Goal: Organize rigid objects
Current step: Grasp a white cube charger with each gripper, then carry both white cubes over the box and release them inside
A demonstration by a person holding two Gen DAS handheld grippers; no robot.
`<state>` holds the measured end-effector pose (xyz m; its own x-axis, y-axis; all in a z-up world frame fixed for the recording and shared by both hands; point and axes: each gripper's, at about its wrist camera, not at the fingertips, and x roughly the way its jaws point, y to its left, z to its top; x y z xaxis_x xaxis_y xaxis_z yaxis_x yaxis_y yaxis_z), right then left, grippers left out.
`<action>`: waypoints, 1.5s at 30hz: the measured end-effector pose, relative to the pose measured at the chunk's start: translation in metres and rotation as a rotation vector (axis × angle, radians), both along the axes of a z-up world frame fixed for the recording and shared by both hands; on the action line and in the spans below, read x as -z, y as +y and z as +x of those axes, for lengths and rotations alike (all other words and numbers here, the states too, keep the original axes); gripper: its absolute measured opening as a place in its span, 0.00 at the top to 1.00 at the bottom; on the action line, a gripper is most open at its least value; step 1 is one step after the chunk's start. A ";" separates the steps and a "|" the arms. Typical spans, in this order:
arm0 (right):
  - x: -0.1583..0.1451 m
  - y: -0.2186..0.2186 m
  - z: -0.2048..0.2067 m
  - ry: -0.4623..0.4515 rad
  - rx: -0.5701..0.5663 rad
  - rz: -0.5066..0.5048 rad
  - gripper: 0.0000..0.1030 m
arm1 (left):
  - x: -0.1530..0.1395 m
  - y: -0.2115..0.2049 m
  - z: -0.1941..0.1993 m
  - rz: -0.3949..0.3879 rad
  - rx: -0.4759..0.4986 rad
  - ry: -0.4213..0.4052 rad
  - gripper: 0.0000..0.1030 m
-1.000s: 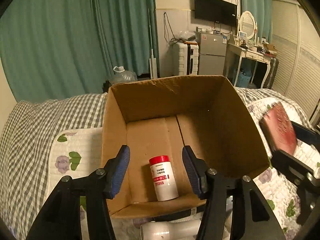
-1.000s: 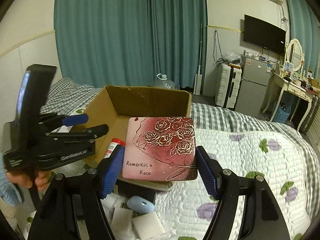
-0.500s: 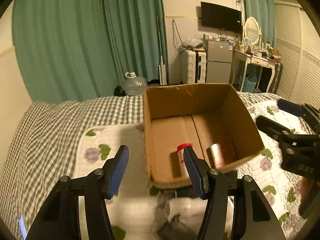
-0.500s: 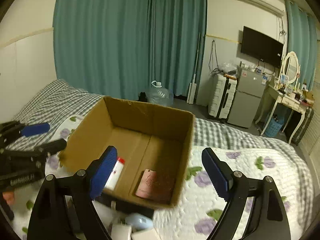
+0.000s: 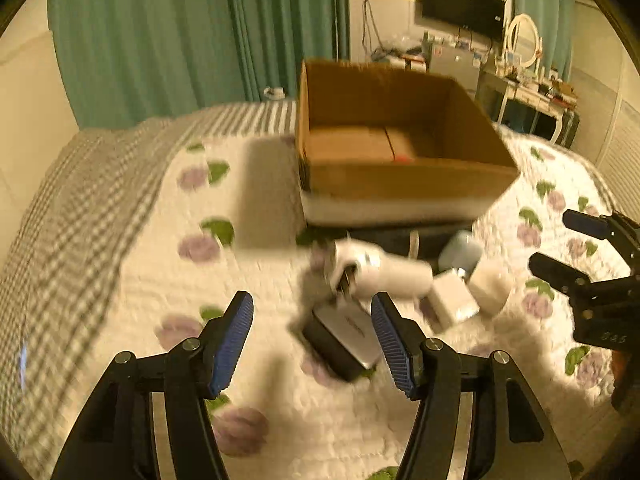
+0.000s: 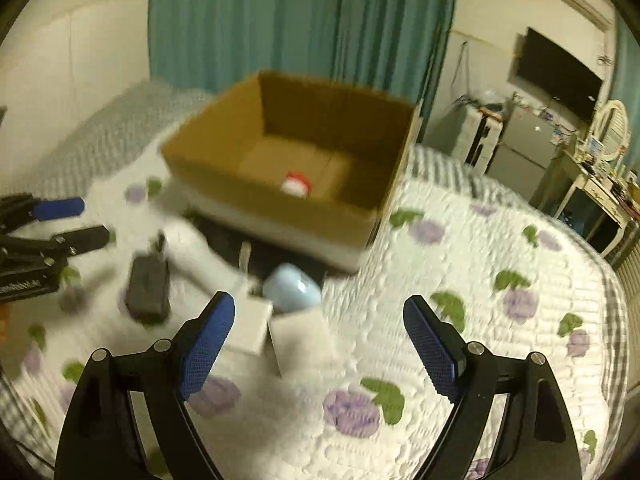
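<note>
An open cardboard box (image 5: 400, 176) (image 6: 276, 184) sits on the quilted bed. A red-capped white bottle (image 6: 296, 186) lies inside it. In front of the box lie a white cylinder (image 5: 380, 270), a black and silver box (image 5: 344, 338) (image 6: 148, 284), two white blocks (image 5: 454, 300) (image 6: 300, 338) and a pale blue rounded object (image 6: 292, 288) (image 5: 460, 250). My left gripper (image 5: 312, 340) is open and empty, just above the black and silver box. My right gripper (image 6: 320, 344) is open and empty above the white blocks. Both views are motion-blurred.
The bed has a floral quilt (image 6: 460, 300) and a grey checked cover (image 5: 72, 216). Green curtains (image 5: 192, 32) hang behind. A TV, fridge and dressing table (image 6: 592, 184) stand at the right. A dark item (image 5: 400, 236) lies under the box's front.
The right gripper let go of the pink "Romantic Rose" box into the cardboard box and opened. Both grippers have drawn back and tilted down toward the items in front of the box.
</note>
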<state>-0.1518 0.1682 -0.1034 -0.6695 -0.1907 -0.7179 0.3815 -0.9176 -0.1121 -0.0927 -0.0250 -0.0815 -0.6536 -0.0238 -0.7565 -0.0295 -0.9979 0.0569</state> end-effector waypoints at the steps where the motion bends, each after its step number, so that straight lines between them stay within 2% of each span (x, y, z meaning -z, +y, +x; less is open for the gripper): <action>1: 0.011 0.001 -0.002 -0.024 -0.008 0.011 0.16 | 0.005 0.004 0.001 0.000 0.004 -0.009 0.38; 6: 0.047 -0.002 -0.018 -0.090 -0.035 0.073 0.16 | 0.021 0.028 -0.005 -0.010 0.020 -0.041 0.38; 10: 0.060 -0.004 -0.034 -0.128 -0.046 0.068 0.17 | 0.029 0.038 -0.015 -0.005 0.019 -0.059 0.38; 14: 0.074 -0.008 -0.043 -0.187 -0.065 0.073 0.31 | 0.035 0.048 -0.023 -0.009 0.017 -0.073 0.38; 15: 0.073 -0.009 -0.042 -0.195 -0.077 0.067 0.35 | 0.036 0.050 -0.023 -0.011 0.015 -0.074 0.38; 16: 0.072 -0.009 -0.040 -0.207 -0.099 0.044 0.48 | 0.037 0.052 -0.024 -0.014 0.013 -0.074 0.38; 19: 0.063 -0.005 -0.033 -0.174 -0.080 0.051 0.49 | 0.039 0.059 -0.024 -0.016 0.022 -0.086 0.38; 24: 0.025 0.031 -0.019 -0.058 0.034 -0.037 0.52 | 0.036 0.078 -0.026 -0.017 0.052 -0.092 0.38; 25: 0.018 0.038 -0.017 -0.038 0.049 -0.058 0.80 | 0.036 0.083 -0.028 -0.013 0.059 -0.095 0.38; 26: 0.011 0.044 -0.015 -0.020 0.074 -0.077 0.98 | 0.037 0.088 -0.030 -0.010 0.064 -0.098 0.38; 28: 0.001 0.055 -0.018 -0.016 0.116 -0.092 0.98 | 0.041 0.099 -0.034 -0.001 0.077 -0.110 0.38; 32: 0.015 0.068 -0.028 -0.121 0.146 -0.117 0.98 | 0.056 0.113 -0.043 0.018 0.078 -0.155 0.38; 34: 0.013 0.074 -0.029 -0.128 0.167 -0.135 0.97 | 0.064 0.116 -0.048 0.038 0.069 -0.181 0.38; 36: 0.014 0.077 -0.025 -0.123 0.180 -0.146 0.82 | 0.072 0.118 -0.053 0.065 0.066 -0.208 0.37; 37: 0.013 0.080 -0.023 -0.117 0.196 -0.144 0.57 | 0.079 0.121 -0.058 0.057 0.060 -0.239 0.37; 38: 0.015 0.083 -0.023 -0.110 0.208 -0.142 0.44 | 0.085 0.123 -0.062 0.043 0.051 -0.264 0.37; 42: 0.016 0.086 -0.020 -0.120 0.239 -0.132 0.43 | 0.088 0.124 -0.069 0.042 0.040 -0.248 0.38; 44: 0.022 0.087 -0.018 -0.143 0.250 -0.115 0.43 | 0.084 0.124 -0.067 0.057 0.054 -0.224 0.44; 45: 0.026 0.085 -0.018 -0.157 0.251 -0.105 0.43 | 0.080 0.123 -0.065 0.060 0.064 -0.212 0.52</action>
<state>-0.1695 0.2536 -0.1289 -0.5875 -0.1122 -0.8014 0.1471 -0.9887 0.0306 -0.1573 0.0979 -0.1620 -0.4787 0.0617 -0.8758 -0.0980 -0.9950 -0.0166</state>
